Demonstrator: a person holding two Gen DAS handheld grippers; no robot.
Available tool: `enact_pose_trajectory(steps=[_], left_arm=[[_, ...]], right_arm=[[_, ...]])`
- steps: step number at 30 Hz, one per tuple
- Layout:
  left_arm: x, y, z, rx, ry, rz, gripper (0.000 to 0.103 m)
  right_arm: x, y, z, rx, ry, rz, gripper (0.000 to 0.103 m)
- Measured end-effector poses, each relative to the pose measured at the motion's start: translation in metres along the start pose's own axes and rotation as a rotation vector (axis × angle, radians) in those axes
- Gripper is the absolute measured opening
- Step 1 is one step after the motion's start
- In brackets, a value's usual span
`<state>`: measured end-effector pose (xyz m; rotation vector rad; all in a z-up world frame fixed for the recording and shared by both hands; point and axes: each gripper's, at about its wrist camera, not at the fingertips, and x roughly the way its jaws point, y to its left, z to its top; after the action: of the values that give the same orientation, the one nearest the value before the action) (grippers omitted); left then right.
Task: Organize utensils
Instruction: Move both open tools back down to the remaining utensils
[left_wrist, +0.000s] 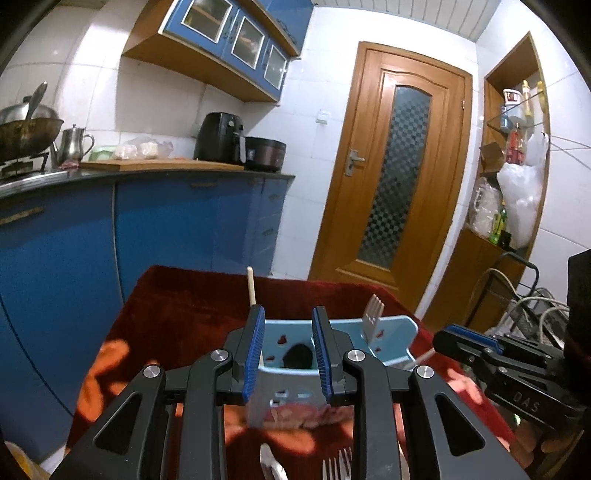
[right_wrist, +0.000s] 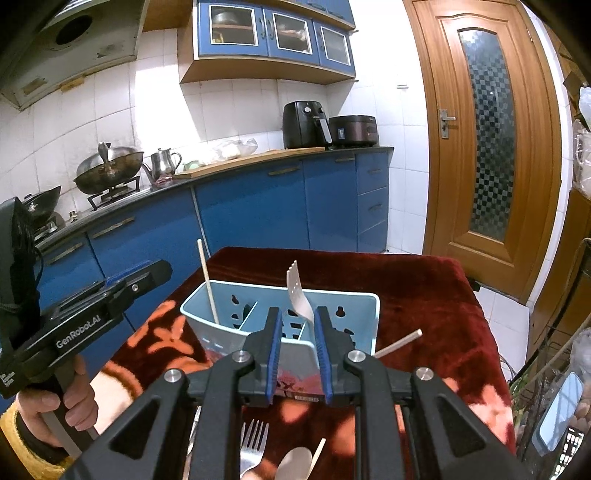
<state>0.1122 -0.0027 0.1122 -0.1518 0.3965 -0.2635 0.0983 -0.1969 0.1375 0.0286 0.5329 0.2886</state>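
Observation:
A light blue utensil caddy (right_wrist: 343, 306) stands on the red patterned cloth; it also shows in the left wrist view (left_wrist: 391, 339). A chopstick (right_wrist: 207, 280) stands in its left compartment and a white fork (right_wrist: 297, 291) stands tines up in the middle. My right gripper (right_wrist: 297, 325) is open just in front of the caddy, its right pad beside the fork. My left gripper (left_wrist: 288, 328) is open and empty, over the caddy's near left end. Loose forks (right_wrist: 253, 446), a spoon (right_wrist: 293, 463) and a chopstick (right_wrist: 399, 343) lie on the cloth.
The table is covered by a red cloth (right_wrist: 424, 280). Blue kitchen cabinets (right_wrist: 258, 206) stand behind it, with a wok, kettle and air fryer on the counter. A wooden door (right_wrist: 487, 140) is at the right. Cables and shelves crowd the right side.

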Motion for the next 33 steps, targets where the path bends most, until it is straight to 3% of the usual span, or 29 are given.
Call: enact_pose_trajectory(steps=[6,14,23,33], left_arm=[[-0.015,0.000,-0.008,0.018,0.040,0.014,0.027],[-0.024,0.003,-0.024,0.055,0.177,0.075,0.027],[-0.016,0.004,-0.055,0.091,0.378,0.087,0.027],[0.005,0.007,-0.081,0.078,0.513,0.076,0.027]], right_arm=[[-0.010,0.001,-0.010,0.007,0.015,-0.004,0.021],[-0.023,0.003,-0.030,0.011,0.066,-0.013,0.021],[-0.023,0.003,-0.058,0.015,0.190,-0.025,0.021],[-0.010,-0.008,-0.081,0.065,0.334,-0.017,0.022]])
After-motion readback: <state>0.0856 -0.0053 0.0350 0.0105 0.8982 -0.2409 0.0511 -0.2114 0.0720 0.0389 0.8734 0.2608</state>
